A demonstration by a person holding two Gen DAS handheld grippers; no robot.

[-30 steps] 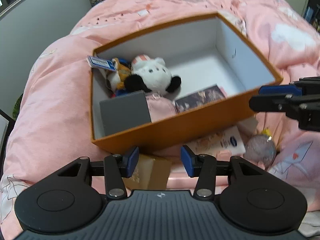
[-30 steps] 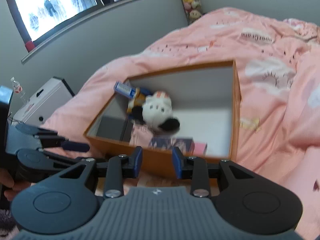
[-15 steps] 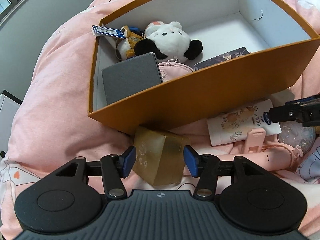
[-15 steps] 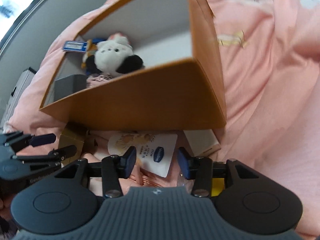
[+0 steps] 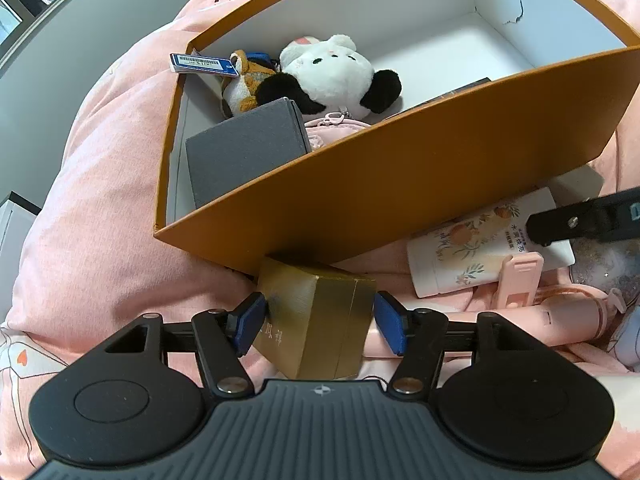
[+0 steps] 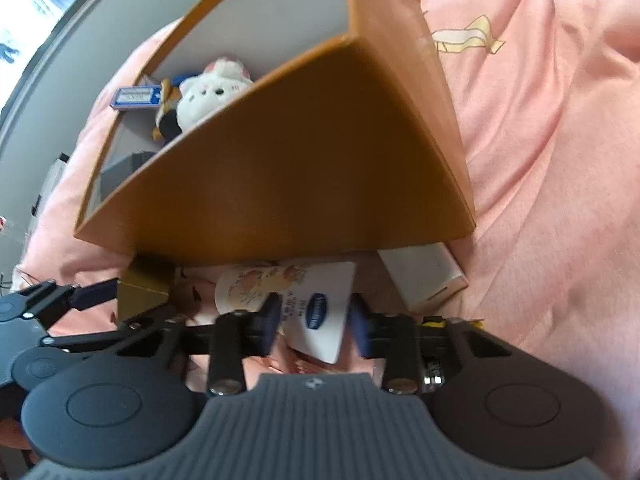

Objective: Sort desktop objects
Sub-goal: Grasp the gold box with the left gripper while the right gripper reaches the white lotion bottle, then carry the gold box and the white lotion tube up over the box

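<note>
An open orange box [image 5: 400, 168] lies on a pink duvet, seen also in the right wrist view [image 6: 280, 160]. A gold carton [image 5: 316, 320] stands against its near wall. My left gripper [image 5: 320, 322] straddles the carton; its jaws are opening and the blue pads stand right at the carton's sides. From the right wrist view the carton [image 6: 144, 288] sits between the left fingers [image 6: 94, 294]. A white cream tube [image 6: 316, 312] lies between my right gripper's [image 6: 316, 322] closing pads, which sit at its edges. Over the tube [image 5: 472, 252] reaches one of the right fingers [image 5: 560, 226].
Inside the orange box are a panda plush [image 5: 332, 72], a grey carton [image 5: 248, 152], a pink pouch [image 5: 336, 126] and a blue tag [image 5: 200, 63]. A white block [image 6: 424, 280], a pink clip [image 5: 520, 280] and a glittery disc [image 5: 604, 268] lie beside the tube.
Both grippers sank toward the things in front of the orange box. The left jaws widened around the gold carton. The right gripper rolled, came over the tube and narrowed its jaws.
</note>
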